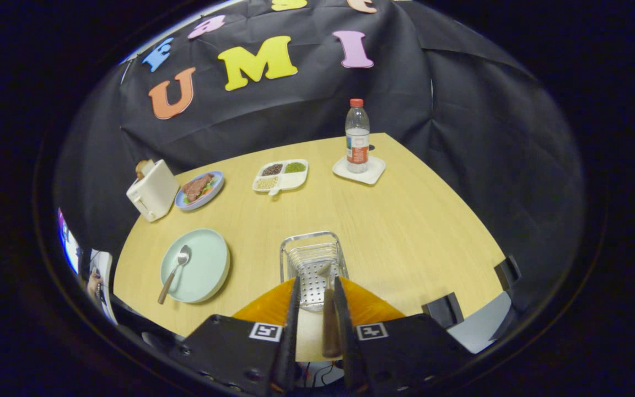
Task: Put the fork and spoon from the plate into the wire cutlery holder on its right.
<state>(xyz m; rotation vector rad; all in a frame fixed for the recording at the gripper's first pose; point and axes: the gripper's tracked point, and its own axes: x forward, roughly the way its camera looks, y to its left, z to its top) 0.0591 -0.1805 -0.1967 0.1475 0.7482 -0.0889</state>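
Over the wire cutlery holder (313, 263) on the table (405, 231), hand-held gripper (317, 309) pinches the fork (329, 314) by its wooden handle w/ both fingers, tines fwd: light, stiff, prob. slick; spoon (174, 273) lies on the plate (207, 270).

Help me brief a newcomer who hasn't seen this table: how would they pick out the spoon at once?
Start at the wooden table, then find the pale green plate left of the wire cutlery holder. The spoon lies across that plate, handle poking over its near rim. Unlike the fork between the gripper fingers, it lies free.
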